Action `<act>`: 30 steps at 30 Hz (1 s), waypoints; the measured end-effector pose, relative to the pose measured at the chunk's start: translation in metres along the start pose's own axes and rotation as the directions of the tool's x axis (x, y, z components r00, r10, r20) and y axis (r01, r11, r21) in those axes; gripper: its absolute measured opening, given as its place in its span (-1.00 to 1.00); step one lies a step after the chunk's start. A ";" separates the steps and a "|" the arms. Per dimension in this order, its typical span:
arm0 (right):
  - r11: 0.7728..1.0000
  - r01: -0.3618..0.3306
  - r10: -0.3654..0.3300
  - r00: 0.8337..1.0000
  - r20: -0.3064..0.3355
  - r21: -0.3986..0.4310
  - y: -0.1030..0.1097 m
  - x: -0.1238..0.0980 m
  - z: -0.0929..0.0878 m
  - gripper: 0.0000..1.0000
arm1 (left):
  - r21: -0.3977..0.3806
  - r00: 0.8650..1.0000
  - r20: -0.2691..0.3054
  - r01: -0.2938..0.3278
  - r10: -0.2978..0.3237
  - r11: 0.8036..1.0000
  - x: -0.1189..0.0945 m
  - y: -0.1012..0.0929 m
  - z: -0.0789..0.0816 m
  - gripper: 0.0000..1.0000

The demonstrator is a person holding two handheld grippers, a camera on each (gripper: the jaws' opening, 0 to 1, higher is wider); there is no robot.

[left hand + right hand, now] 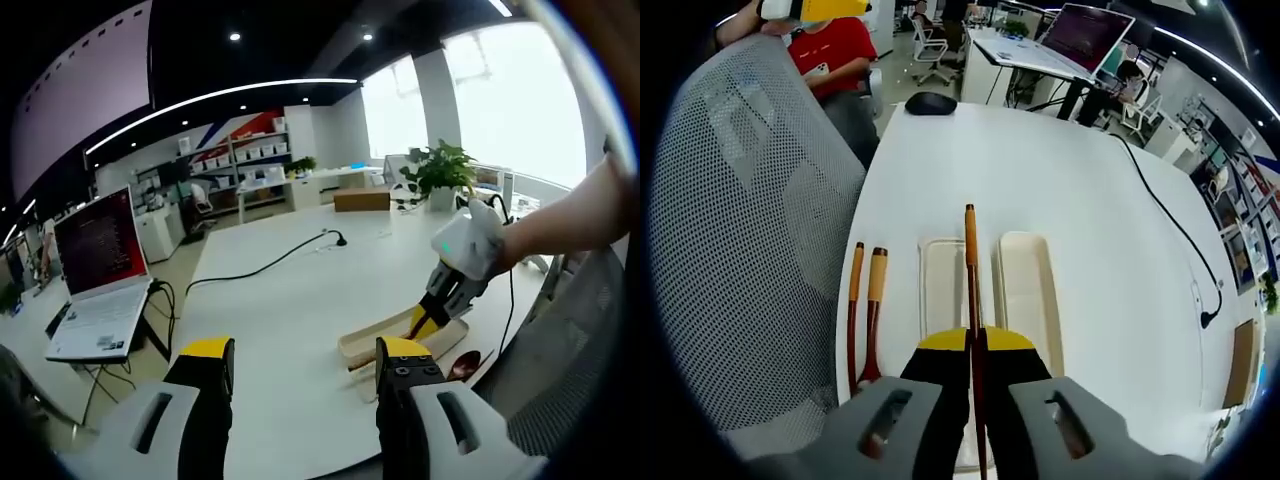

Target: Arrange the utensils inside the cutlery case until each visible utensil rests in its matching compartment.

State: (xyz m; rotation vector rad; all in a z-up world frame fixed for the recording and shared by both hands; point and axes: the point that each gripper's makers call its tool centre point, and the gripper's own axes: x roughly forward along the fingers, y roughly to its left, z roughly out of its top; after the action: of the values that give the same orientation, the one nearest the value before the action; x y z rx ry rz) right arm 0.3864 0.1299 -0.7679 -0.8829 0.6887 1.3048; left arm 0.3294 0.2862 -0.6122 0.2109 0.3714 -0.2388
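While our left gripper [300, 385] hangs released over the white table [280, 300], jaws standing well apart with nothing between them, the work sits off toward its two o'clock. There, in the left gripper view, the cutlery case [385, 343] lies near the table's edge, and the right gripper [432, 318] dips into it from above, a person's hand [475, 240] wrapped around its body.

Moving across to the right gripper view, we see two wooden-handled utensils [865, 315] lying side by side on the bare table just beside the case, at about ten o'clock from the jaws, their handles pointing to twelve. Next comes the case [1030, 290] itself, two long pale compartments running toward twelve o'clock. Our right gripper [975, 355] is clenched on a slender chopstick [970, 270], which runs straight ahead to twelve o'clock, parallel with the compartments and hanging over the divider between them. We cannot tell whether it touches the case.

We judge that the coming move turns on this alignment: the stick's long axis already matches the trays, so a small sideways shift should settle it into one compartment. The right gripper is the nearer; the pair on the table remains to be placed.
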 end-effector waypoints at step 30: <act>0.998 0.052 -0.050 0.996 -0.069 0.035 -0.029 0.001 -0.023 -1.00 | -0.004 1.000 -0.003 0.000 0.000 1.000 0.000 0.000 -0.001 0.17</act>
State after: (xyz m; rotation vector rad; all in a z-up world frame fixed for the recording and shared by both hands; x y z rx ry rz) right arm 0.4163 0.1095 -0.7766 -0.9122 0.7366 1.2176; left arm 0.3297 0.2866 -0.6130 0.2075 0.3747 -0.2381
